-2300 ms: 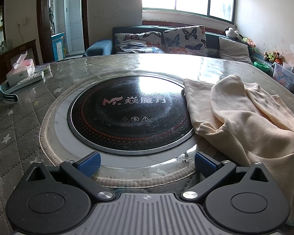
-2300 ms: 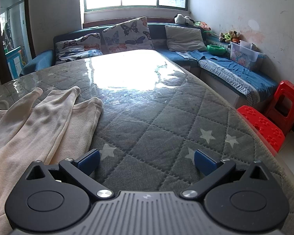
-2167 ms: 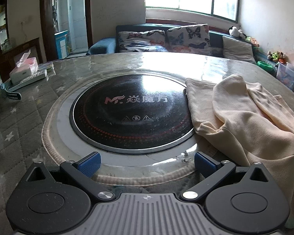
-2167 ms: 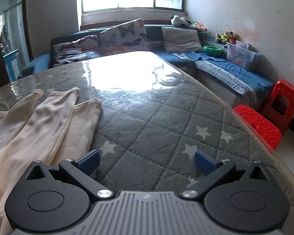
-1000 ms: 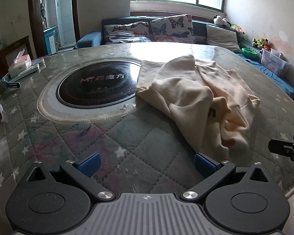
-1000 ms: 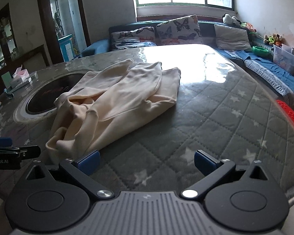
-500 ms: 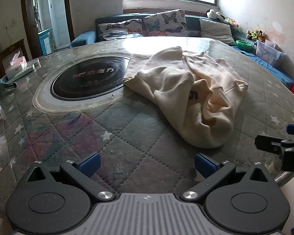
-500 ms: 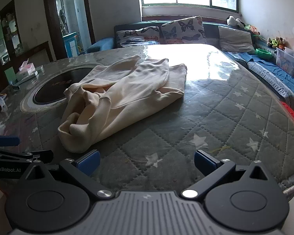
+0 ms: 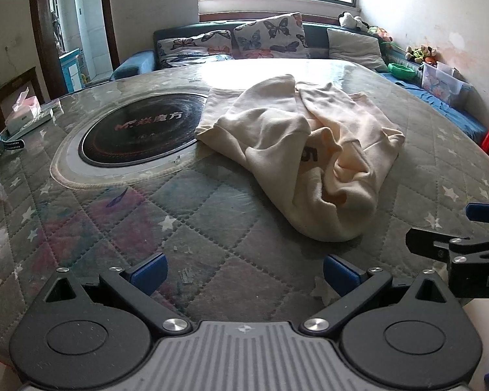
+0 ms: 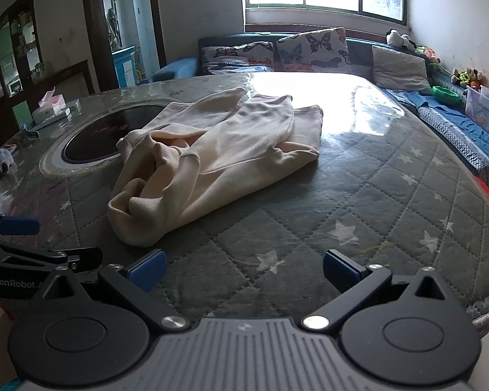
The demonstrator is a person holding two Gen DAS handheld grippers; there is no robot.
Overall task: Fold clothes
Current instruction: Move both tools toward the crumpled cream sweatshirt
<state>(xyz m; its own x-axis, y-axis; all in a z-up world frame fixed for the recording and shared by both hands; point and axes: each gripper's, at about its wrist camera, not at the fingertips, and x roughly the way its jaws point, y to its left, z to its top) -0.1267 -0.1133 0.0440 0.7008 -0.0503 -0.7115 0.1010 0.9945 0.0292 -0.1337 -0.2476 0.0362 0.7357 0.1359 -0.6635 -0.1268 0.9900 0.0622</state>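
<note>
We see the cream garment (image 9: pixel 313 150) lying crumpled on the quilted table (image 9: pixel 212 215), its far edge overlapping the round black cooktop (image 9: pixel 140 137). Our left gripper (image 9: pixel 243 268) and right gripper (image 10: pixel 243 267) hover above the table's near edge, both with jaws spread wide, holding nothing, apart from the garment.

Round table (image 9: pixel 212 221), grey quilted star-pattern cover under clear glossy sheet. Black round induction cooktop (image 9: pixel 140 137) set into it left of centre, pale ring around it. Crumpled cream sweatshirt (image 9: pixel 309 150) lies right of the cooktop, one edge overlapping its rim. Far left edge: pink-and-white tissue box (image 9: pixel 21 114), dark wristwatch (image 9: pixel 11 144) just beside it, small grey plush toy (image 10: pixel 3 159).
</note>
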